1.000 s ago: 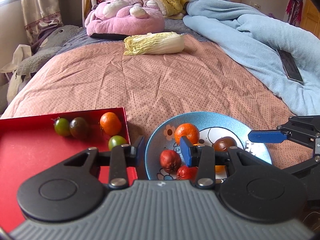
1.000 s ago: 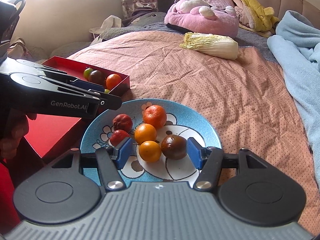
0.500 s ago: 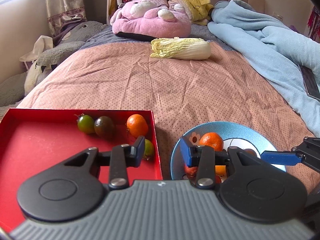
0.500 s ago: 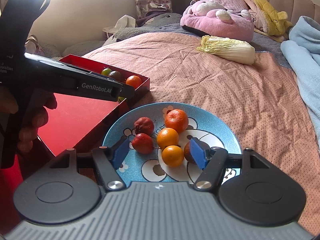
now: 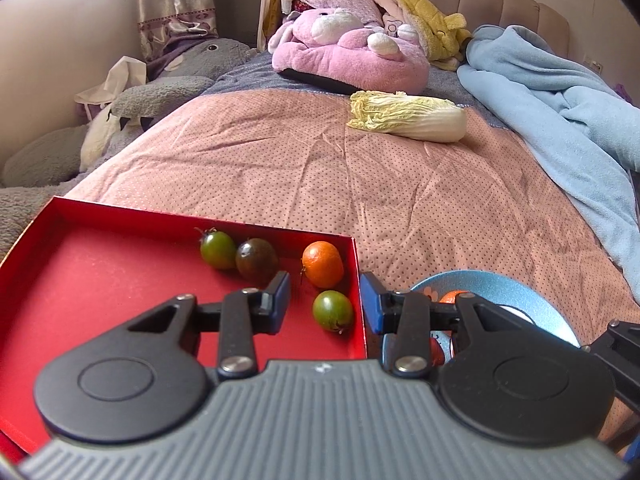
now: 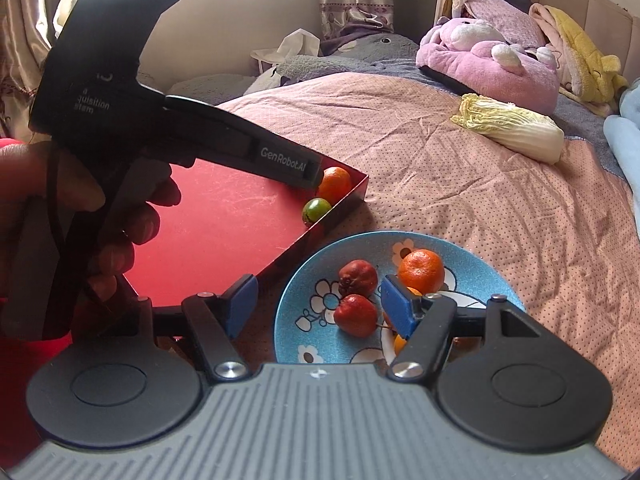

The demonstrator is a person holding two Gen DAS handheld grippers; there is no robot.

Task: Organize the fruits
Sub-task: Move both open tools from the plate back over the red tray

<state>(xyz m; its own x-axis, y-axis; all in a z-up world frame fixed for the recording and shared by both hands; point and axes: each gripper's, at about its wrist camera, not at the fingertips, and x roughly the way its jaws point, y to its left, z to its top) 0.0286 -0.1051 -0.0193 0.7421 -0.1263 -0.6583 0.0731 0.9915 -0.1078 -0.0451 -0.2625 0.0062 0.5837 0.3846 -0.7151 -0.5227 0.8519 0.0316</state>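
Although both claws are spread wide and carry nothing, each is positioned over a container of fruit on the bed (image 5: 400,184). The left claw (image 5: 324,304) hangs over the right-hand corner of the red tray (image 5: 100,280), with a green tomato (image 5: 333,311) lying directly between its fingertips. An orange mandarin (image 5: 322,264) sits just ahead of that tomato, and a dark tomato (image 5: 256,260) touching a second green tomato (image 5: 217,249) lies ahead and to the left. The right claw (image 6: 316,300) hangs over the left rim of the blue plate (image 6: 296,304); two wrinkled red fruits (image 6: 356,314) lie between its fingertips, and a larger mandarin (image 6: 421,271) sits just ahead of the right fingertip. More orange fruit is partly hidden behind that fingertip.

Handling judgement: all of these fruits are small, light and round, so they are likely to roll on the smooth tray floor and glazed plate. The tomatoes appear smooth-skinned and soft; they call for a gentle closure across the widest part, clear of the stem. The mandarins appear firmer, with a grippier peel. The red fruits look shrivelled and have thin stalks; the body, not the stalk, should be pinched. Fruits that touch a neighbour should be approached from the free sides.
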